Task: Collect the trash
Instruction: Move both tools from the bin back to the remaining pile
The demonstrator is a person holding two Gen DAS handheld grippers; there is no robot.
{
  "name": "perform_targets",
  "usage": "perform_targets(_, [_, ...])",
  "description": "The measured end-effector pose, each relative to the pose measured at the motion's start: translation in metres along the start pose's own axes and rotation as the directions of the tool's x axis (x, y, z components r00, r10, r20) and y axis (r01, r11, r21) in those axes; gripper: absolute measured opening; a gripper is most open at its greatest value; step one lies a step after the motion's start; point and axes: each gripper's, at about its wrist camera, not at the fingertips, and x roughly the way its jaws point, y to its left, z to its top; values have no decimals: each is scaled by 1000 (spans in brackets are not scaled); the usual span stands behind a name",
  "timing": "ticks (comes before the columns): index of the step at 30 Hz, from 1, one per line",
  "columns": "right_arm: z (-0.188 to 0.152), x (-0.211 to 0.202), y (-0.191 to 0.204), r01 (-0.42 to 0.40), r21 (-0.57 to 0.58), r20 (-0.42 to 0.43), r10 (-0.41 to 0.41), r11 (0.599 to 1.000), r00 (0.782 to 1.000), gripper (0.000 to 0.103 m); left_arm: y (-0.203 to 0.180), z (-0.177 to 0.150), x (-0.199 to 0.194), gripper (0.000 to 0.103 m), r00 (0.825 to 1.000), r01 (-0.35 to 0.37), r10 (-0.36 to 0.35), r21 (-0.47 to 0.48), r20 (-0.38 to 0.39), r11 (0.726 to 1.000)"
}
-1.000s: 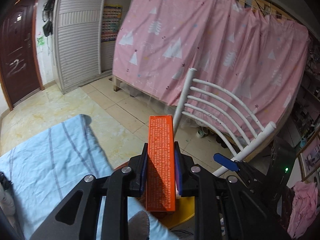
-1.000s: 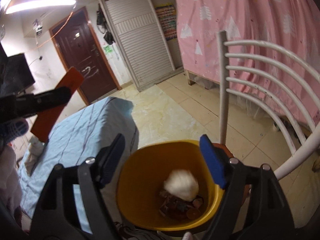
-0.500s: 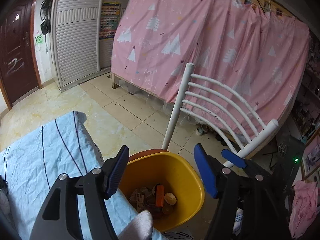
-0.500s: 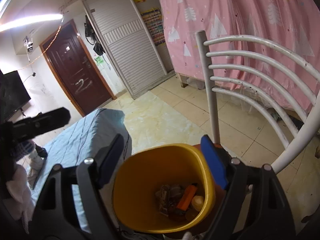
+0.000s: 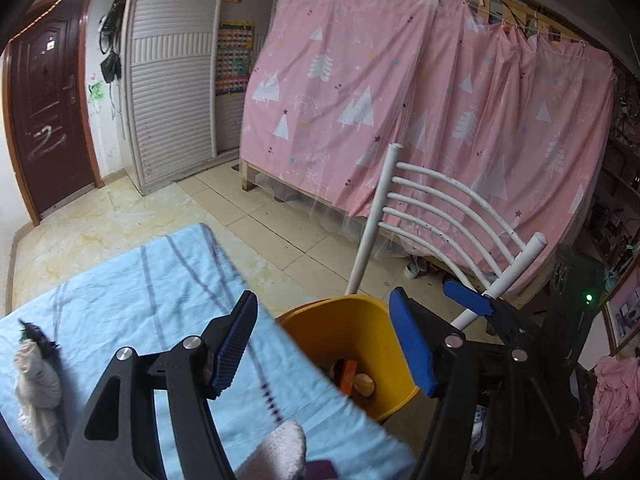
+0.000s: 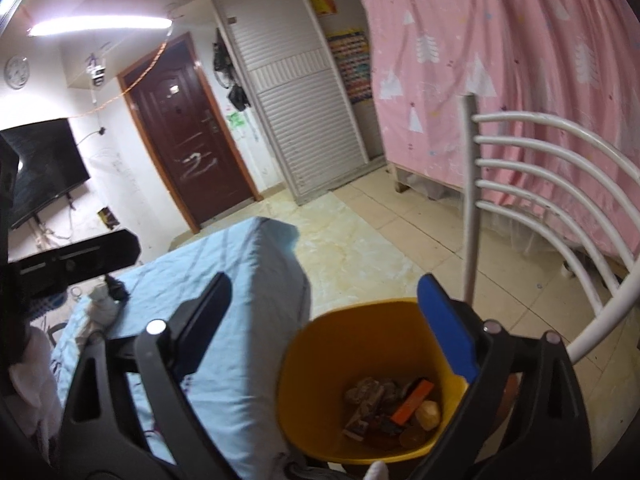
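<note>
While the orange box [image 6: 412, 400] lies among scraps at the bottom of the yellow bin [image 6: 320, 360], off the blue-sheeted bed's corner [image 6: 256, 280], right gripper [image 6: 332, 320] above it, jaws opening, empty, left gripper [image 5: 324, 344] wide, empty, over the bin's rim.

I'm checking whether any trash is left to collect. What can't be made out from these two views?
- Yellow bin: in the right wrist view the trash at the bottom is a jumble; only an orange box reads clearly. In the left wrist view the blue cloth covers most of it.
- Pale bundle on the cloth: blurred, cannot be identified.
- Near edge of the cloth: hidden by both hand-held grippers' bodies.
</note>
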Motion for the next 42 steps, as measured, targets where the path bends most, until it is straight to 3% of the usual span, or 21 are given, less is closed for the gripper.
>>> perform_targets(11, [-5, 19, 66, -63, -58, -61, 60, 996, 996, 94, 83, -18, -68, 69, 990, -111, 118, -86, 75, 990])
perform_targets(24, [-15, 52, 173, -149, -207, -158, 117, 967, 981, 94, 203, -51, -120, 70, 960, -240, 268, -256, 78, 936])
perform_targets(33, [-25, 68, 224, -192, -271, -203, 139, 943, 969, 94, 260, -69, -143, 70, 949, -272, 308, -329, 62, 904])
perform_targets(42, [-36, 82, 264, -234, -322, -250, 156, 917, 955, 94, 289, -96, -150, 71, 947, -294, 322, -360, 18, 886])
